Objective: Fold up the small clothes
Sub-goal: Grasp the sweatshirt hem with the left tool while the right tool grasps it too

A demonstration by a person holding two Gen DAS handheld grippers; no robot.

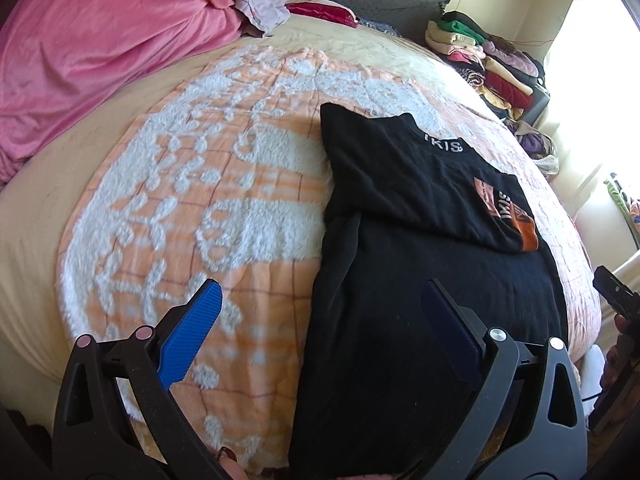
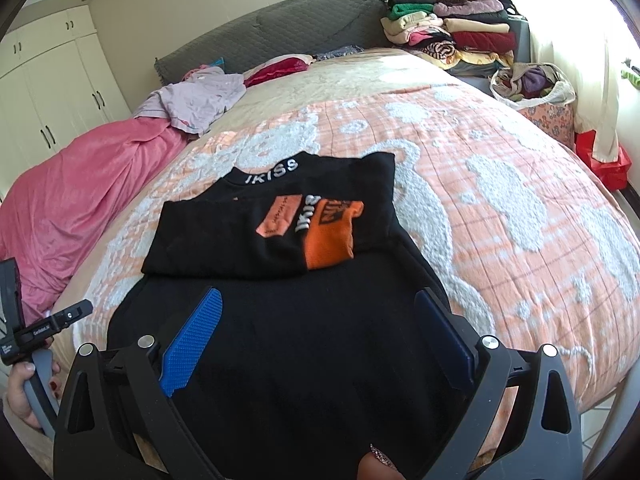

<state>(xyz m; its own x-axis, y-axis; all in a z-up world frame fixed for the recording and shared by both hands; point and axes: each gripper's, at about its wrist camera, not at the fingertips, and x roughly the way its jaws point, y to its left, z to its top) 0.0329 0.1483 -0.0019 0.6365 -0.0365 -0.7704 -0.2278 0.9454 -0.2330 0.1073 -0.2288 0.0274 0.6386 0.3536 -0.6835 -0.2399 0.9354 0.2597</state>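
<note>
A black T-shirt [image 2: 280, 320] lies flat on a bed [image 2: 500, 208] covered by an orange and white blanket, its collar end pointing toward the grey headboard [image 2: 280, 28]. The upper part carries white lettering at the neck and an orange print, and it appears folded over onto the body, likely a first fold already made. Both claws hang above the near hem. The left claw [image 1: 320, 312] has its blue pads spread wide and empty, one over the blanket, one over the shirt's left edge. The right claw [image 2: 320, 316] is likewise spread wide over the shirt's middle, gripping nothing. This position probably sets up a grab at the lower edge for the next fold. The hem itself is cut off behind the claw bodies, so whether it lies flat cannot be told. A pink quilt [image 2: 72, 200] is heaped at the left, and folded clothes [image 2: 452, 28] are stacked at the far right corner
</note>
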